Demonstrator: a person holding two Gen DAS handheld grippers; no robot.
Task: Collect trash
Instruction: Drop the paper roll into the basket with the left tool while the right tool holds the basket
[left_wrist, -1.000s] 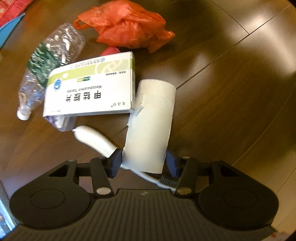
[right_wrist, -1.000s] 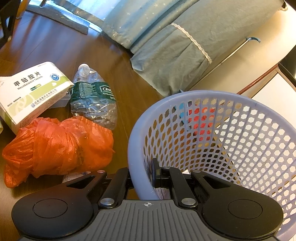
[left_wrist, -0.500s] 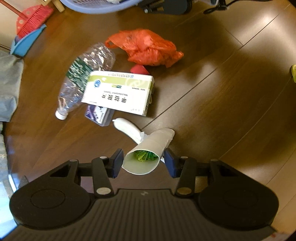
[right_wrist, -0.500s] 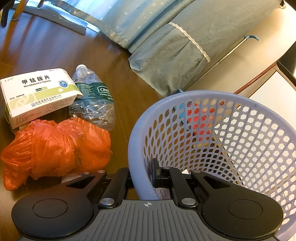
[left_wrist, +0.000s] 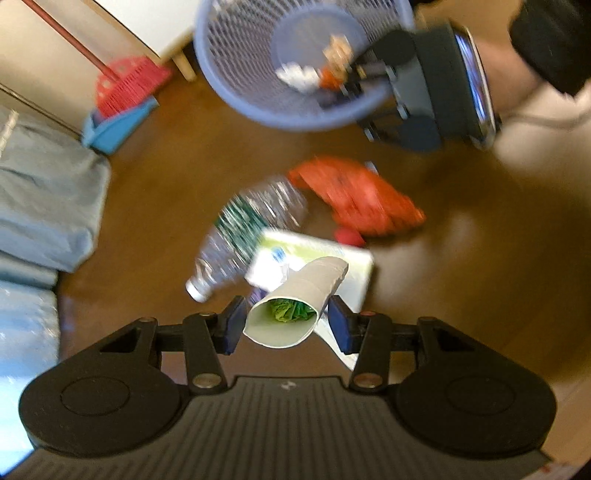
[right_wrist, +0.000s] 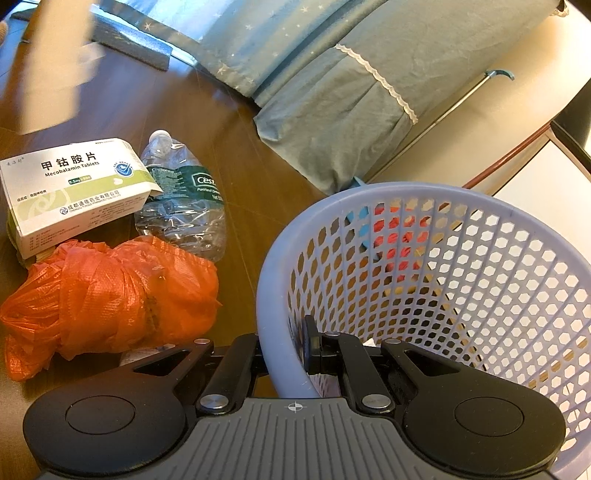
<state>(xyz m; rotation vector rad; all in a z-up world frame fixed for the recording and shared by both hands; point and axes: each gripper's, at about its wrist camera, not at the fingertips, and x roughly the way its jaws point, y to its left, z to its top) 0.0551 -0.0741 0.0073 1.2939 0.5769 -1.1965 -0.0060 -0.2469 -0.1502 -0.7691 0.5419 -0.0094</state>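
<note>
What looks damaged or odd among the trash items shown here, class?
The clear plastic water bottle lies crushed and dented on the brown wooden floor. The white cardboard tube in the left gripper has green scrap stuffed inside.

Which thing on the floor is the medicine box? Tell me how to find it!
Find the purple basket, then look left across the brown floor. Behind the orange bag, beside the squashed bottle, lies the medicine box: the only flat white-and-green carton with printing.

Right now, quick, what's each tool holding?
Left tool: closed on the paper tube.
Right tool: closed on the basket rim.
</note>
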